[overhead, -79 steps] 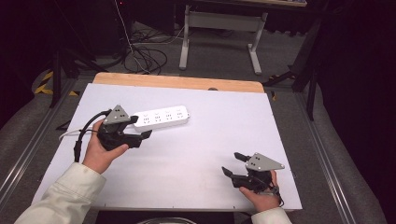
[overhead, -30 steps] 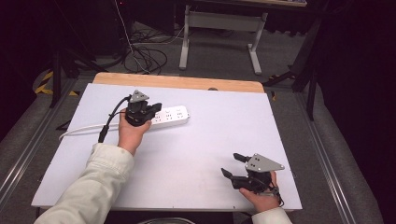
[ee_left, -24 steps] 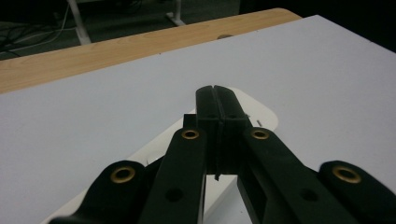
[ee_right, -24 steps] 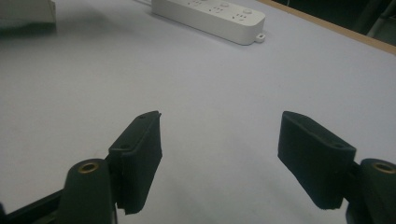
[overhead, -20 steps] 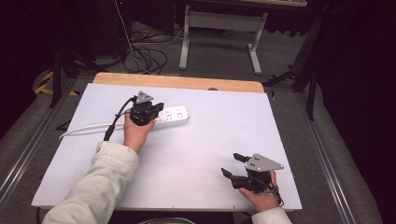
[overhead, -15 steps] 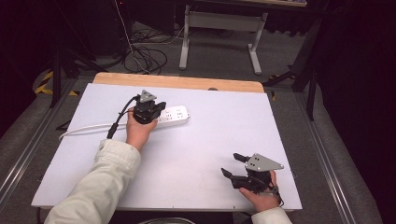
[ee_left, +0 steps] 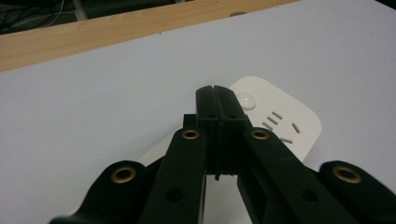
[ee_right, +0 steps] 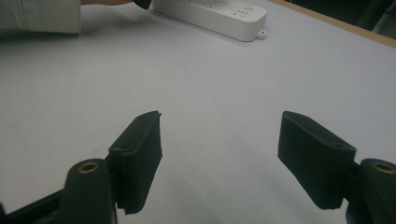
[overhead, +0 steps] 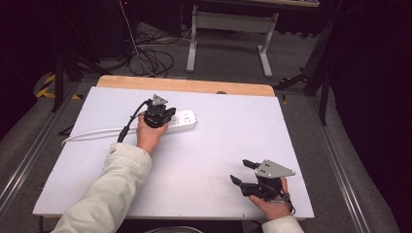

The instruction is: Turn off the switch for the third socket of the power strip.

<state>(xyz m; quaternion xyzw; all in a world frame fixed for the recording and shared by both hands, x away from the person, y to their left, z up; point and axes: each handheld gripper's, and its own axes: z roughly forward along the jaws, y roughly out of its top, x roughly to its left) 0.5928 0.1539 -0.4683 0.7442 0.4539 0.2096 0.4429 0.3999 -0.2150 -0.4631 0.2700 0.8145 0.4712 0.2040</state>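
One closed left gripper hovers by the power strip's button; next we press it. Our right gripper rests open.

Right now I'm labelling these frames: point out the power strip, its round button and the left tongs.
power strip [overhead: 187, 119]: high view, white top face near its right end.
round button [ee_left: 247, 100]: left gripper view, its domed top.
left tongs [ee_left: 216, 95]: left gripper view, seam between the shut tips.
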